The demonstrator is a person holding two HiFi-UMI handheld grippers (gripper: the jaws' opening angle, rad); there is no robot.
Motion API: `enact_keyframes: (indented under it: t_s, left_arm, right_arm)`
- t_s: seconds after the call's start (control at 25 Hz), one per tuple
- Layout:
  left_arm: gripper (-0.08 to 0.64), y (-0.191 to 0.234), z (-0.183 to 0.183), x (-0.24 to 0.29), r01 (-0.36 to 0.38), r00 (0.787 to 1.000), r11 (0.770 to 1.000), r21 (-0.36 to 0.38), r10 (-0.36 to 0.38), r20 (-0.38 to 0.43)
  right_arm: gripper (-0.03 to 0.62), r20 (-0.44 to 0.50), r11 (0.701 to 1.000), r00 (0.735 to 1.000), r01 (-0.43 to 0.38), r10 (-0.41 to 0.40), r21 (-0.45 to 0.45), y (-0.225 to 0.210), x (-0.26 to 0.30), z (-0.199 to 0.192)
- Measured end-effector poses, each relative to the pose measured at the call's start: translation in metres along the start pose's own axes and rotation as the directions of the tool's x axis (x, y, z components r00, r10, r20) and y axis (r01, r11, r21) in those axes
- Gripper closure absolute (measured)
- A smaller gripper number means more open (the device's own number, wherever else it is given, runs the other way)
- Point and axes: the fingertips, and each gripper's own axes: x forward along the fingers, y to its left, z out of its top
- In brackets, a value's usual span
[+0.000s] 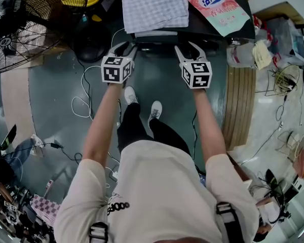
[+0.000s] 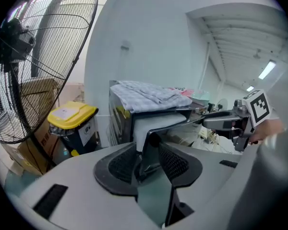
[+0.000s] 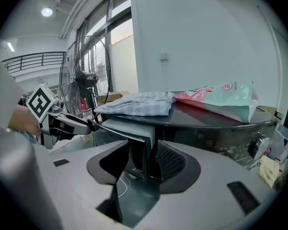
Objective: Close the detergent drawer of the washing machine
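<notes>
The dark washing machine stands at the top of the head view, its detergent drawer pulled out toward me, pale inside with a dark front panel. My left gripper is at the panel's left end and my right gripper at its right end. In the left gripper view the panel's corner stands between the pads of the left gripper with a gap beside it. In the right gripper view the panel's edge sits between the spread pads of the right gripper, also with a gap.
A checked cloth and a pink-and-green detergent bag lie on the machine's top. A large floor fan and a yellow-lidded bin stand to the left. Cables trail on the floor; wooden slats lie to the right.
</notes>
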Motion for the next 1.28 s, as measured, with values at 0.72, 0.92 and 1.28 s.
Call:
enact_keyframes:
  t_s: [0.72,0.92,1.28]
  left_arm:
    - [0.43,0.015,0.019,0.019,0.002,1.0,1.0,-0.016,-0.001,0.03]
    - [0.431,0.017,0.02,0.019,0.016,0.999,0.999,-0.033,-0.015,0.037]
    - [0.4,0.02,0.021,0.021,0.008,0.999,1.0,0.0,-0.008,0.04]
  right_arm:
    - [0.408,0.03,0.991,0.993,0.108,-0.11,0.08,-0.013,0.021,0.014]
    - [0.394,0.008,0.99,0.993,0.118,-0.118,0.076,-0.014,0.023,0.016]
    - [0.387,-0.043,0.987,0.992,0.12,-0.116,0.103,-0.016,0.026,0.015]
